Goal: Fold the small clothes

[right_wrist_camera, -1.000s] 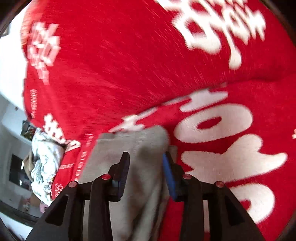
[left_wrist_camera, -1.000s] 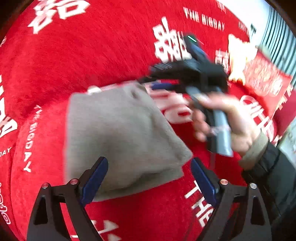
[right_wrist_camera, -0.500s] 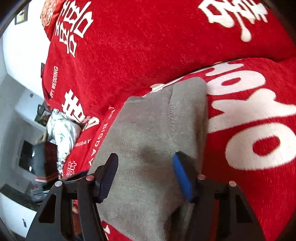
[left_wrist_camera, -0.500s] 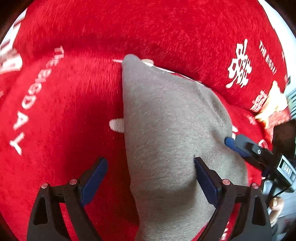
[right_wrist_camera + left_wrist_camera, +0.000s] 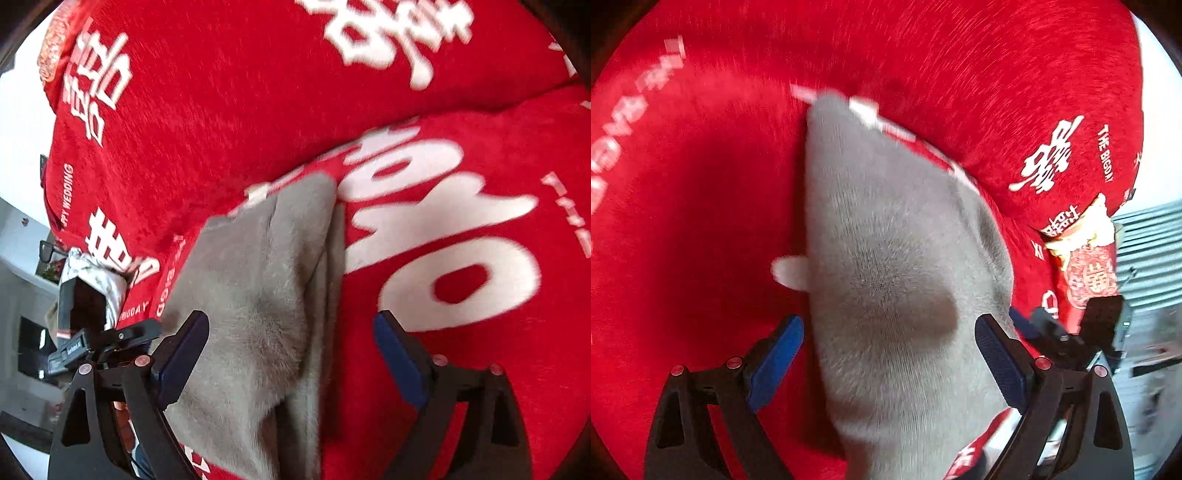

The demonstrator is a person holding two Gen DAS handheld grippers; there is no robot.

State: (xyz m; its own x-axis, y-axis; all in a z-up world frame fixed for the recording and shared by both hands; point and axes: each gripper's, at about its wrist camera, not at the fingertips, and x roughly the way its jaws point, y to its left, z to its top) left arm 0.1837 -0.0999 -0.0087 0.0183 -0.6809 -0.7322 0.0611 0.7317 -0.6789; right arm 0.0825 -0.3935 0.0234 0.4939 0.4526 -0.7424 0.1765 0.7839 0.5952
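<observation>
1. A small grey fleecy garment lies on a red plush sofa cover printed with large white characters and lettering. It sits on the seat, its far end near the crease where the seat meets the back cushion.

2. The garment appears already folded at least once: in the right wrist view a thicker upper layer lies over a thinner edge that shows along its right side. The step in hand looks like the release after laying that fold down, though motion blur makes the exact layering hard to confirm.

3. The left gripper points down at the cloth with its blue pads spread wide. The garment passes between them, but neither pad presses on it: the left pad sits just off the cloth's edge over red fabric, and the right pad stands beside the cloth's other side. It holds nothing.

4. The right gripper is opening at this moment, its jaws already wide. The left pad hovers over the grey cloth and the right pad over red fabric beyond the garment's edge. The cloth lies slack between them, let go.

5. In each wrist view the other gripper shows at the frame's edge, on the opposite side of the garment.

6. The next move probably calls for choosing fresh edges: each gripper must pinch a corner or side of the bundle cleanly, catching all layers and none of the sofa cover, before folding again or smoothing.
</observation>
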